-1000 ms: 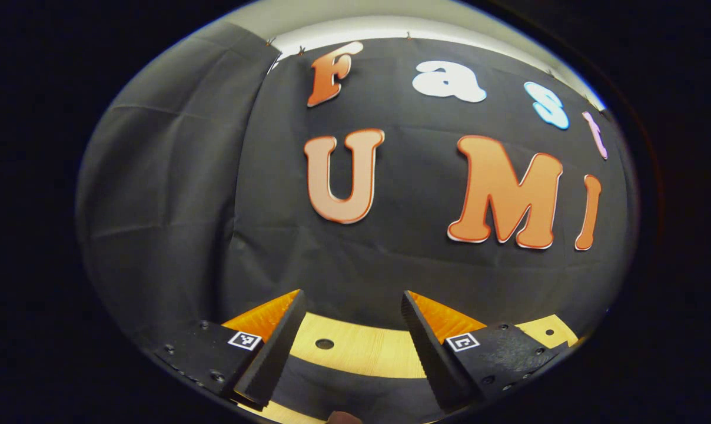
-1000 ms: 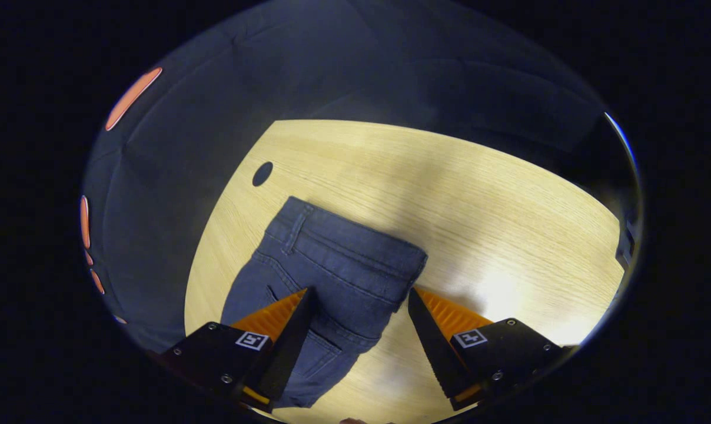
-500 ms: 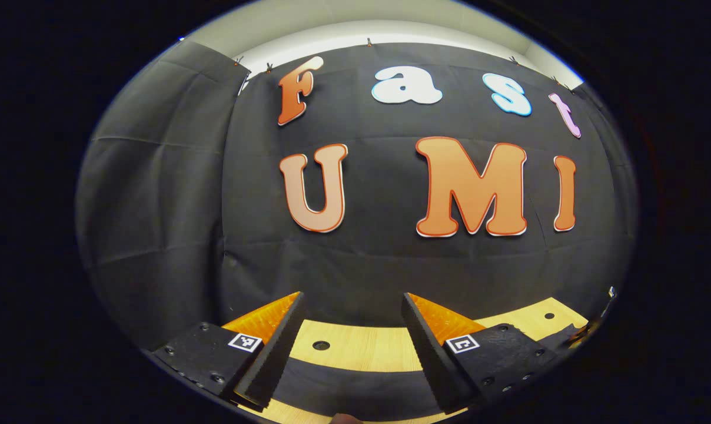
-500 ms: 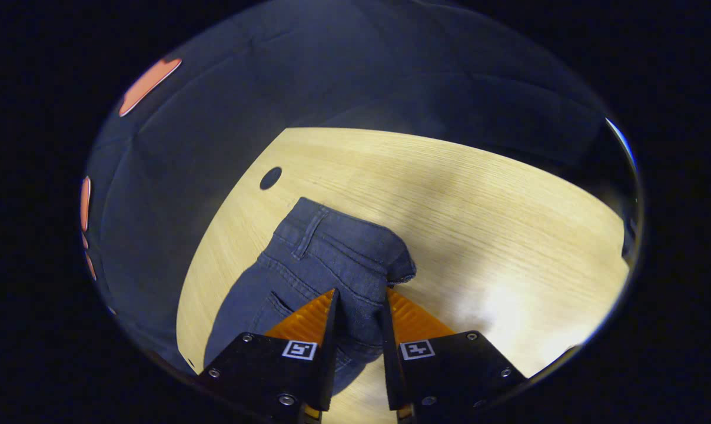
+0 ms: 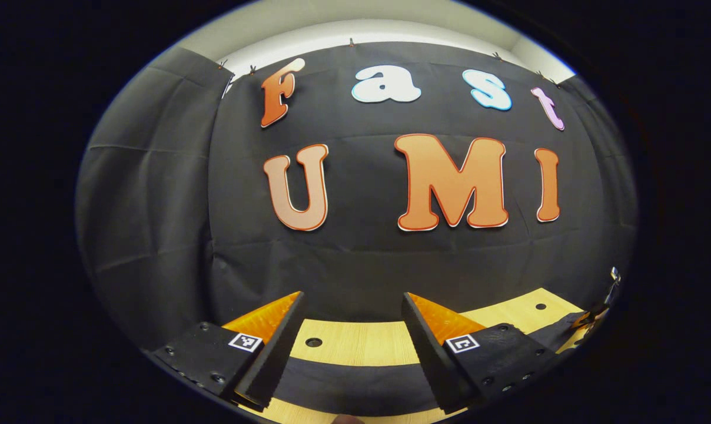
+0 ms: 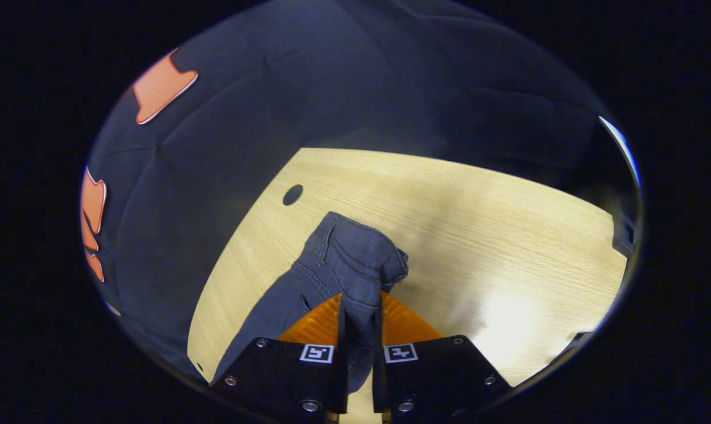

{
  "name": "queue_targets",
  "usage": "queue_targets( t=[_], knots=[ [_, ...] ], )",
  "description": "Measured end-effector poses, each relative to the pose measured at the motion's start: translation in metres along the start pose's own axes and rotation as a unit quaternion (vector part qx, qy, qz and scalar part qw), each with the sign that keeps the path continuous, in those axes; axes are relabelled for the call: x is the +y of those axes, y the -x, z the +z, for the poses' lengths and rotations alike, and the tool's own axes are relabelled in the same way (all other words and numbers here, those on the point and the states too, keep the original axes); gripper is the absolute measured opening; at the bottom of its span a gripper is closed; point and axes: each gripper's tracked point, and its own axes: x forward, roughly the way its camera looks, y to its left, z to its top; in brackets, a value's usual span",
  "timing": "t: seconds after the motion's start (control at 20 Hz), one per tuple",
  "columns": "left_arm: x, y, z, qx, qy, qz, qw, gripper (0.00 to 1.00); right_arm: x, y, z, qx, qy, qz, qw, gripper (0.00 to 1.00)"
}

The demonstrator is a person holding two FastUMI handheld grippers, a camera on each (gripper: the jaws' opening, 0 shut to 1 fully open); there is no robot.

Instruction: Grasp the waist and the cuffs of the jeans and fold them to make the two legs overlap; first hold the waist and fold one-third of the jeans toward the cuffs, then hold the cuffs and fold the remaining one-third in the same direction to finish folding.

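Observation:
In the right gripper view, dark blue jeans (image 6: 355, 259) lie on the light wooden table (image 6: 508, 235), waist end toward the far side. My right gripper (image 6: 360, 297) is shut on the waist, and the denim bunches up between and above its fingers. The rest of the jeans trails down to the lower left and out of sight. In the left gripper view, my left gripper (image 5: 352, 300) stands open with nothing between its fingers, facing the booth's black wall. A dark strip of cloth (image 5: 355, 383) crosses the table (image 5: 361, 344) below its fingers; I cannot tell whether it is the jeans.
A round hole (image 6: 292, 194) sits in the tabletop just beyond the waist, and another hole (image 5: 314, 342) shows between the left fingers. Black cloth walls close off the far side of the table. Bare wood stretches right of the jeans.
My right gripper has gone from open around the waist to shut on it, and the waistband has bunched and narrowed. The left gripper view has swung slightly, its jaws still open.

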Motion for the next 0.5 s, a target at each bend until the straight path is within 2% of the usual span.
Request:
queue_targets(
  t=[0.2,0.5],
  knots=[
    [-0.003,0.009,0.010,-0.017,-0.005,-0.011,1.000,0.96,0.018,0.018,0.008,-0.025,0.042,0.031,0.998,0.17],
    [0.000,0.029,0.019,-0.044,-0.014,-0.008,0.999,0.95,0.064,0.043,-0.002,-0.058,0.135,0.057,0.988,0.17]
  ],
)
